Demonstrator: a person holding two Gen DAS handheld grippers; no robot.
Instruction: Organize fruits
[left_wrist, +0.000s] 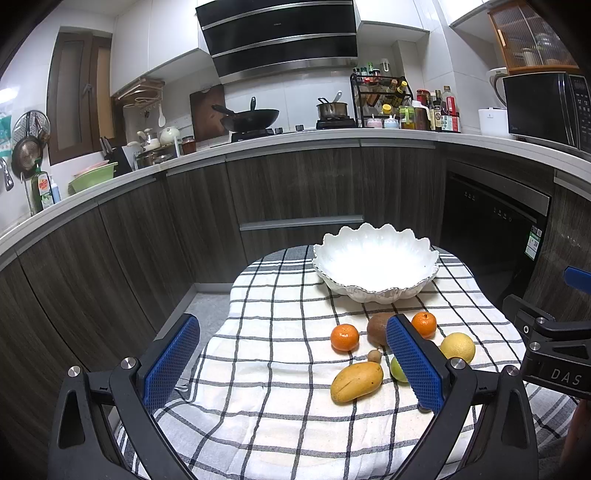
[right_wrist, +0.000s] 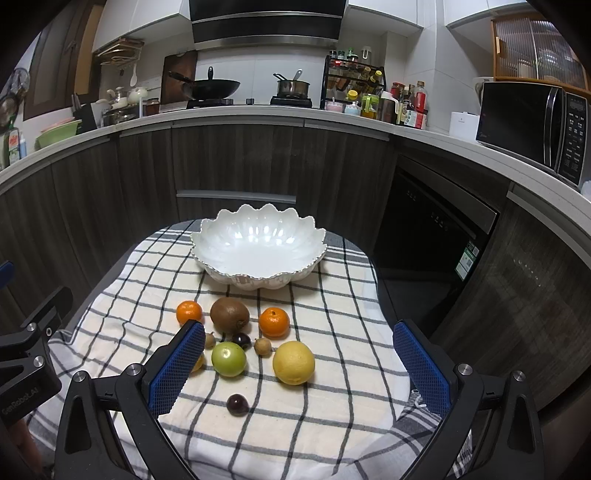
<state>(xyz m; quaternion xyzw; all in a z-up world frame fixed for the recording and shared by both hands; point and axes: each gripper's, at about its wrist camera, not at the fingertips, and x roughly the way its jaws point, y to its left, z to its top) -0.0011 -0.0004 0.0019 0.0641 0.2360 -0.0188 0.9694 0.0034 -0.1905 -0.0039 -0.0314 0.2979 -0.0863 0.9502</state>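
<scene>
Left wrist view: the left tool (left_wrist: 293, 363) hangs above a bench draped in a checked cloth (left_wrist: 280, 406), its blue pads (left_wrist: 171, 363) spread wide with nothing between them. A white scalloped bowl (left_wrist: 376, 264) sits at the far end of the cloth, with no fruit showing in it. The fruit lies on the cloth on the near side of the bowl, right of centre: a mango (left_wrist: 356, 381) nearest the camera, a small brown fruit (left_wrist: 374, 356) just beyond it, an orange (left_wrist: 344, 337) to the left, a kiwi (left_wrist: 377, 328) partly hidden by the right pad, a second orange (left_wrist: 424, 324) and a lemon (left_wrist: 458, 347) beyond that pad. A green fruit (left_wrist: 397, 369), perhaps an apple, peeks out beside the pad. The right tool's black body (left_wrist: 550, 350) juts in at the right edge.

Right wrist view: the right tool (right_wrist: 299, 363) hovers over the near side of the same cloth (right_wrist: 295, 435), jaws fully apart and holding nothing. The bowl (right_wrist: 258, 251) stands at the far end. Between bowl and tool lie the left orange (right_wrist: 189, 312), kiwi (right_wrist: 229, 315) and right orange (right_wrist: 273, 322) in a row; nearer, the green fruit (right_wrist: 228, 359) and lemon (right_wrist: 293, 362) sit side by side, well apart from the bowl. A dark plum-like fruit (right_wrist: 241, 339) and a small brown one (right_wrist: 262, 346) lie between the rows; another dark fruit (right_wrist: 237, 404) rests alone nearest the camera. A wok (right_wrist: 210, 88) and a microwave (right_wrist: 532, 127) stand on the kitchen counter behind.
</scene>
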